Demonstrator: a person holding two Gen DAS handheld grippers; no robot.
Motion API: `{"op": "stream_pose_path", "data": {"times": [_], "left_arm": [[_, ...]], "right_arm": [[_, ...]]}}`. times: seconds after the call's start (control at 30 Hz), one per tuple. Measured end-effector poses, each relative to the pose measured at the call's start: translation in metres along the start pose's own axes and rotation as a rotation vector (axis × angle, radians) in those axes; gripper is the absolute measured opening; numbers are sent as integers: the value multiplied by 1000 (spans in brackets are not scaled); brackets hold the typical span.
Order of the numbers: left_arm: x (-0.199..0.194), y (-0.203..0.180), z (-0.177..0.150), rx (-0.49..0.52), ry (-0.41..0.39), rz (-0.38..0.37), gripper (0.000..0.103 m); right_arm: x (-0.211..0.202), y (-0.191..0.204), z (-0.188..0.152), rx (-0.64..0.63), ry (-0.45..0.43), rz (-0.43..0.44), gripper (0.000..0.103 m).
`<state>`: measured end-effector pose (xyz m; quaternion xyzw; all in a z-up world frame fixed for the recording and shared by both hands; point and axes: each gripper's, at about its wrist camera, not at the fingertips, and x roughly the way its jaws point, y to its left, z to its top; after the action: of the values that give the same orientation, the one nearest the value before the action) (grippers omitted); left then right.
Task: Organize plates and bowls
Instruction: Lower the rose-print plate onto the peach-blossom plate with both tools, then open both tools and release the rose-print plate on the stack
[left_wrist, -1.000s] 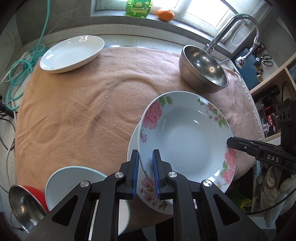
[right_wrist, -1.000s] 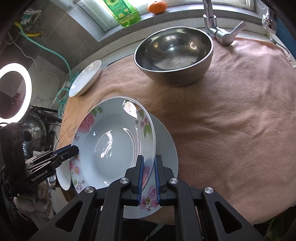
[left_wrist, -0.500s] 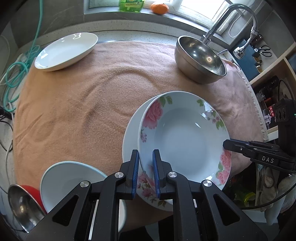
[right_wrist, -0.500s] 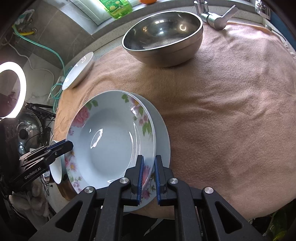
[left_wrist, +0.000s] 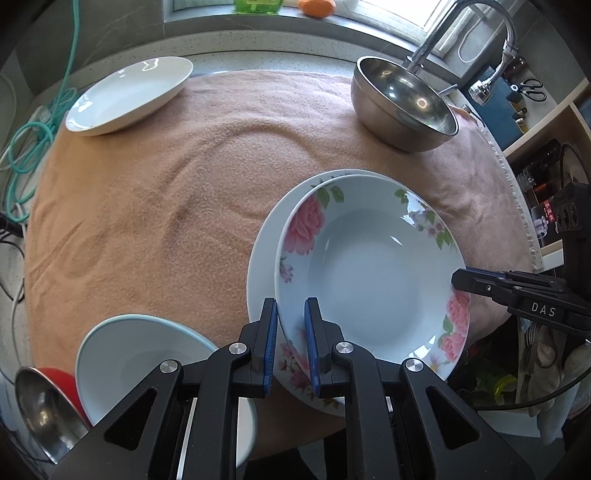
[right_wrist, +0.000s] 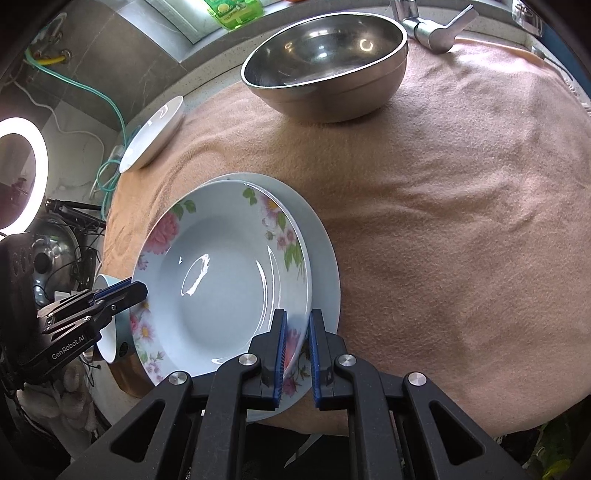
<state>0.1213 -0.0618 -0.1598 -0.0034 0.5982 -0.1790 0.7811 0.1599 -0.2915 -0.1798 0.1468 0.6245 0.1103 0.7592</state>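
A floral plate (left_wrist: 369, 273) with pink roses on its rim is held by both grippers at opposite edges. My left gripper (left_wrist: 290, 317) is shut on its near-left rim, and shows in the right wrist view as left gripper (right_wrist: 142, 290). My right gripper (right_wrist: 297, 321) is shut on the other rim of the floral plate (right_wrist: 218, 280), and shows as right gripper (left_wrist: 458, 277) in the left wrist view. Directly under it a plain pale plate (left_wrist: 262, 266) lies on the towel. I cannot tell whether the two plates touch.
A peach towel (left_wrist: 166, 206) covers the counter. A large steel bowl (left_wrist: 402, 107) stands at the back by the tap, a white plate (left_wrist: 129, 96) at the back left. A pale blue bowl (left_wrist: 125, 354), a red bowl (left_wrist: 62, 376) and a small steel bowl (left_wrist: 40, 406) crowd the near-left edge.
The floral plate has shifted slightly over the plain plate, whose rim now shows further round its far side. Both grips are unchanged.
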Motion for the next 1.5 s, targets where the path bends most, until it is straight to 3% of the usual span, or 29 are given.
{"op": "stream_pose_path", "data": {"times": [0.83, 1.3, 1.5], "left_arm": [[8, -4, -1, 35, 33, 15, 13], [-12, -2, 2, 34, -35, 14, 17], [-30, -8, 4, 11, -103, -12, 17]], "right_arm": [[3, -1, -1, -2, 0, -7, 13], [-9, 1, 0, -3, -38, -19, 16], [-19, 5, 0, -11, -77, -14, 20]]}}
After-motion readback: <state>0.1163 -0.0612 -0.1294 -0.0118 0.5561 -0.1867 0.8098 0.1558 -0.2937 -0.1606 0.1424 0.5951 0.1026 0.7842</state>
